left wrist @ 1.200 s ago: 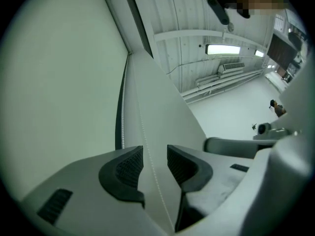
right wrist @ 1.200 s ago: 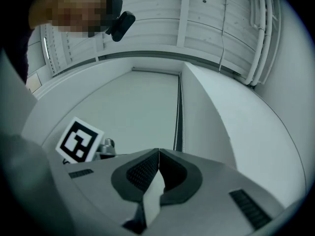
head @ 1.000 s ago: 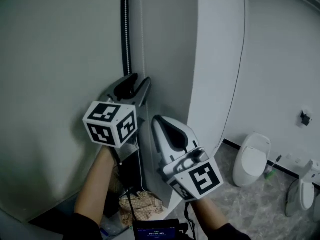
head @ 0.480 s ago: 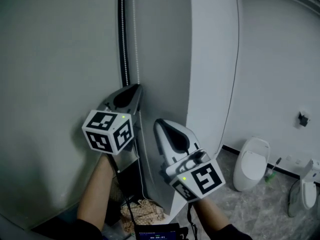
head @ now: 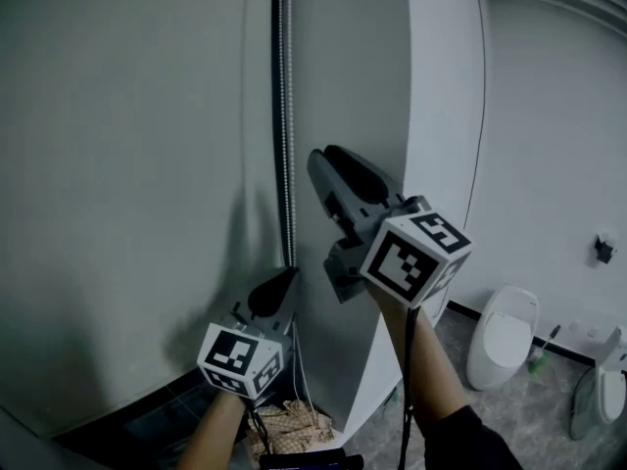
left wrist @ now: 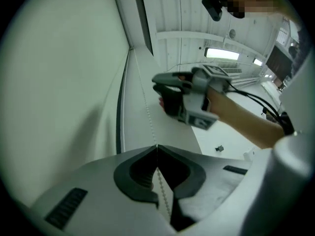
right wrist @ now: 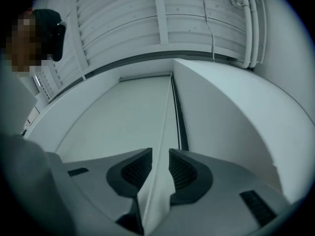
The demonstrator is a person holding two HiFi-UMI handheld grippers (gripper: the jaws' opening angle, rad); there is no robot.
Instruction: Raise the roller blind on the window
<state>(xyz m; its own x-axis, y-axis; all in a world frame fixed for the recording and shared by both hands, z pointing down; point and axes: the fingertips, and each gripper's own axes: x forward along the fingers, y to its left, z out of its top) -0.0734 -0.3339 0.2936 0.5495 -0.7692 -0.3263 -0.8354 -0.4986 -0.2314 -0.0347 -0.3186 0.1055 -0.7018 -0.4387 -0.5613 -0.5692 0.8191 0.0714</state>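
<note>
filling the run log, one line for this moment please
left gripper: shut on chain | right gripper: opening, chain between jaws | blind: down

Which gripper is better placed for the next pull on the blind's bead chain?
Right, probably. The right gripper sits high along the bead chain, jaws opening with a strand of it running loose between them, so it has room to pull down. The left gripper is shut on the chain, low.

The head view looks steeply down, close on the pale grey roller blind [head: 127, 164] and its thin beaded pull chain [head: 285, 116]. Both gripper views sit behind their own jaws and face up along that same blind and chain, nearer still.
</note>
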